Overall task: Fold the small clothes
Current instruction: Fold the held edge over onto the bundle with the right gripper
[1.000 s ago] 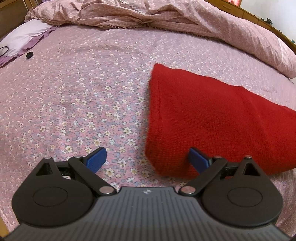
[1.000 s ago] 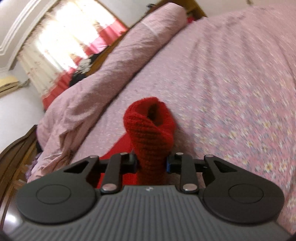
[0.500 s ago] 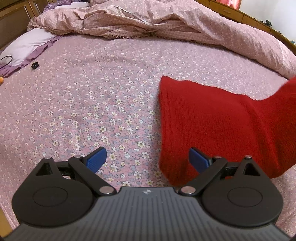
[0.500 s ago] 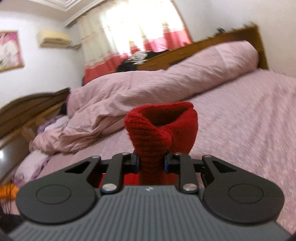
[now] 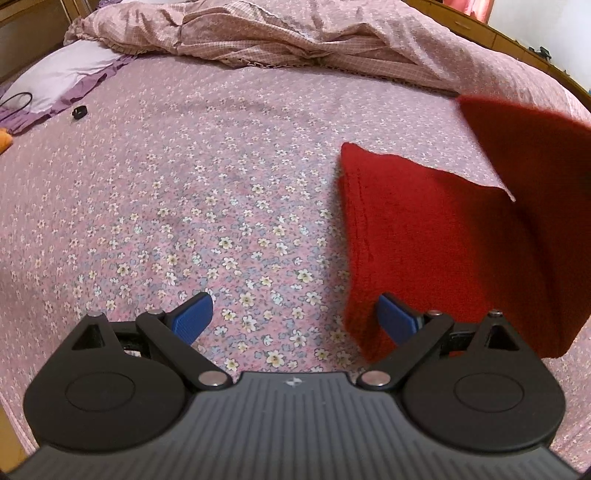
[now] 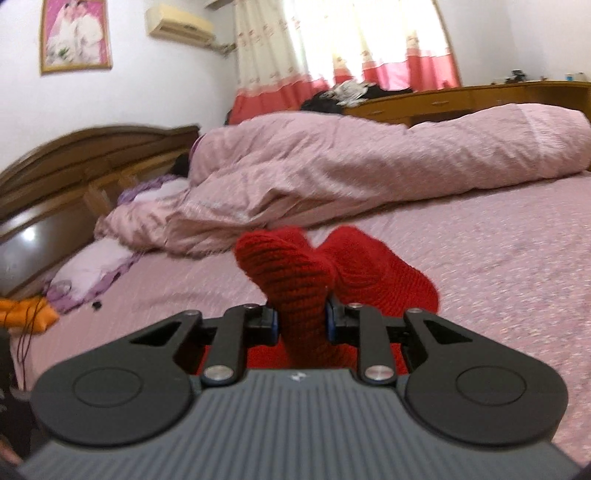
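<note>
On the pink floral-sheeted bed [image 5: 184, 192], the right gripper [image 6: 301, 319] pinches a lifted edge of the red knitted garment [image 5: 424, 240]; the left gripper [image 5: 295, 319], fingers spread wide, straddles its near corner, open sheet lying leftward.

A floral bed [image 5: 207, 177] carries a red knit [image 5: 417, 229]; rumpled quilt [image 5: 295, 33]; lilac pillow [image 5: 62, 74].
</note>
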{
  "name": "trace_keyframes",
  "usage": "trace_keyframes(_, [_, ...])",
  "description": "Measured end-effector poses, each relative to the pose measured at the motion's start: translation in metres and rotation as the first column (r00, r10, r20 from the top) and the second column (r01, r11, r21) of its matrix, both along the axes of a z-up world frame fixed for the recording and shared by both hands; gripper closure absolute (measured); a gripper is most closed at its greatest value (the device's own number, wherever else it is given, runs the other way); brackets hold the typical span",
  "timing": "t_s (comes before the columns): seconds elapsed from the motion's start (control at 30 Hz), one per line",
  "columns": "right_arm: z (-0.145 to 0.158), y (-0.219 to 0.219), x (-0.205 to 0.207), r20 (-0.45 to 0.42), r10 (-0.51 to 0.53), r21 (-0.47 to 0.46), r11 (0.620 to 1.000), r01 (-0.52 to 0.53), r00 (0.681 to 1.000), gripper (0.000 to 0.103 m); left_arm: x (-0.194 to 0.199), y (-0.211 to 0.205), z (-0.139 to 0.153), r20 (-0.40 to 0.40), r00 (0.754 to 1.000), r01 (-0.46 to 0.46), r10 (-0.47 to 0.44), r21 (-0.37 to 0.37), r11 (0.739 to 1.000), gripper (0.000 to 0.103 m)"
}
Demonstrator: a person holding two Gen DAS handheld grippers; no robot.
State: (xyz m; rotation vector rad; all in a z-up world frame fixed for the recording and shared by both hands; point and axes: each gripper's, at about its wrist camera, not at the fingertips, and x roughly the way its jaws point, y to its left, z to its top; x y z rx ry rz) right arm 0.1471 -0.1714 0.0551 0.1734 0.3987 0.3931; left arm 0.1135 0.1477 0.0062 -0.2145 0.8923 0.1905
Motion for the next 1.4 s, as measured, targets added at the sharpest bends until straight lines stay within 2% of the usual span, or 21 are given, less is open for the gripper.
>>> trace_keyframes(0.3, [-0.034,0.037,0.001,-0.095,0.085,-0.069,0.993,-0.092,0.992,0.078,-0.005,0.012,-0.001,0.006,1.000,-0.013,0.014,-0.012,1.000,0.005])
trace_keyframes(0.53, [-0.016,0.043,0.004,-0.017,0.038,-0.077,0.996,-0.040,0.999,0.078,-0.018,0.027,-0.001,0.000,0.999,-0.044,0.044,-0.012,0.999,0.005])
trace_keyframes(0.7, [0.004,0.048,0.008,0.041,0.034,0.016,0.999,-0.035,0.999,0.078,-0.026,0.038,0.000,0.001,0.998,-0.068,0.068,-0.009,0.998,0.005])
trace_keyframes(0.8, [0.009,0.060,-0.002,0.085,0.077,0.016,0.997,-0.078,0.993,0.078,-0.030,0.045,0.000,0.003,0.996,-0.084,0.084,-0.011,0.996,0.005])
trace_keyframes(0.9, [-0.001,0.081,-0.017,0.104,0.161,-0.045,0.987,-0.157,0.981,0.078,-0.032,0.052,-0.001,0.000,0.995,-0.101,0.101,-0.012,0.995,0.005])
trace_keyframes(1.03, [-0.032,0.109,-0.023,-0.004,0.251,-0.095,0.964,-0.250,0.968,0.078,-0.035,0.056,-0.002,-0.008,0.993,-0.114,0.114,-0.014,0.993,0.005])
trace_keyframes(1.13, [-0.048,0.114,-0.024,-0.079,0.287,-0.045,0.955,-0.292,0.955,0.078,-0.036,0.055,-0.002,-0.011,0.994,-0.108,0.108,-0.002,0.994,0.005])
trace_keyframes(1.4, [-0.053,0.112,-0.019,-0.121,0.307,0.008,0.951,-0.309,0.944,0.073,-0.035,0.047,0.002,-0.006,0.995,-0.099,0.099,0.013,0.995,0.005])
